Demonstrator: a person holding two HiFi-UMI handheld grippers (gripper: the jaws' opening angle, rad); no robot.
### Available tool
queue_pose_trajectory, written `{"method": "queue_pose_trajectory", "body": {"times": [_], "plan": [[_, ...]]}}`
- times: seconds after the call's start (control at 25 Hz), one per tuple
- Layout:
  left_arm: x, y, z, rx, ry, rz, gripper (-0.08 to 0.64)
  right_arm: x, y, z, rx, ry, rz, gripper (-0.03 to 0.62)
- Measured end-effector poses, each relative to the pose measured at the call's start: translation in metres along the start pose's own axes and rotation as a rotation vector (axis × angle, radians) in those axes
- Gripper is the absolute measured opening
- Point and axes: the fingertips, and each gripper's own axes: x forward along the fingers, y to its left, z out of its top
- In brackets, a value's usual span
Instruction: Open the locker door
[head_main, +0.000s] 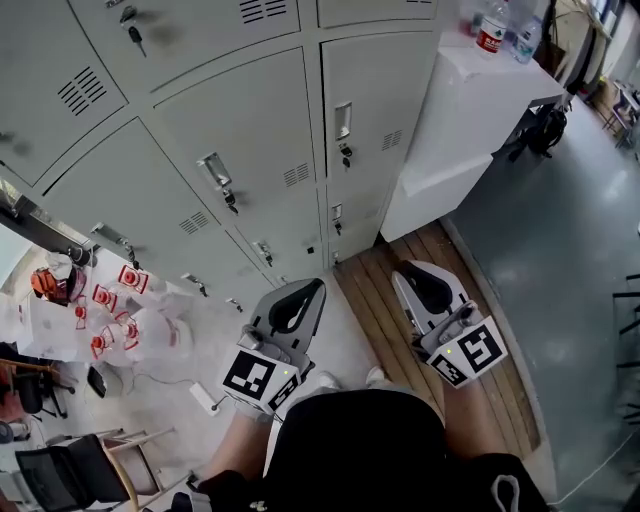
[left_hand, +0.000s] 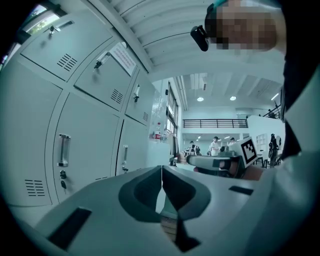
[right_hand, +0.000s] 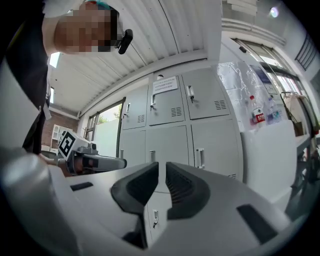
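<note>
Head view: locker door (head_main: 255, 120), stiff painted metal in the bank ahead, well apart from both grippers, probably swings lightly if taken by its small handle (head_main: 214, 170); left gripper (head_main: 318, 286) and right gripper (head_main: 401, 272) clenched on nothing.

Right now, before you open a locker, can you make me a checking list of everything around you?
Surface: grey floor, with wooden boards underfoot.
Job's things: locker doors in front are shut; keys hang in the locks.
Clutter: plastic bags on the floor at left; bottles on the white cabinet.
Grippers: left hand-held gripper and right hand-held gripper are both shut, empty, away from the lockers.
Cables: power strip with its lead on the floor.
Surroundings: chair at lower left; people far off.
</note>
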Motion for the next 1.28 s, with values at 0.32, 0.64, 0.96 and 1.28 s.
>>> {"method": "queue_pose_trajectory", "body": {"times": [0.32,0.64,0.96,1.28], "plan": [[-0.032,0.042,-0.011,-0.032,0.005,0.037,0.023,0.029,0.008,-0.009,0.010,0.016,-0.040,0.060],[-0.008,0.070,-0.016,-0.041,0.025,0.076,0.023,0.059,-0.026,-0.017,0.036,0.014,-0.037,0.060],[0.049,0.102,-0.009,-0.021,0.049,0.156,0.023,0.113,-0.100,-0.022,0.062,-0.002,0.014,0.060],[0.090,0.124,-0.001,-0.009,0.068,0.269,0.023,0.167,-0.156,-0.033,0.063,0.018,0.097,0.060]]}}
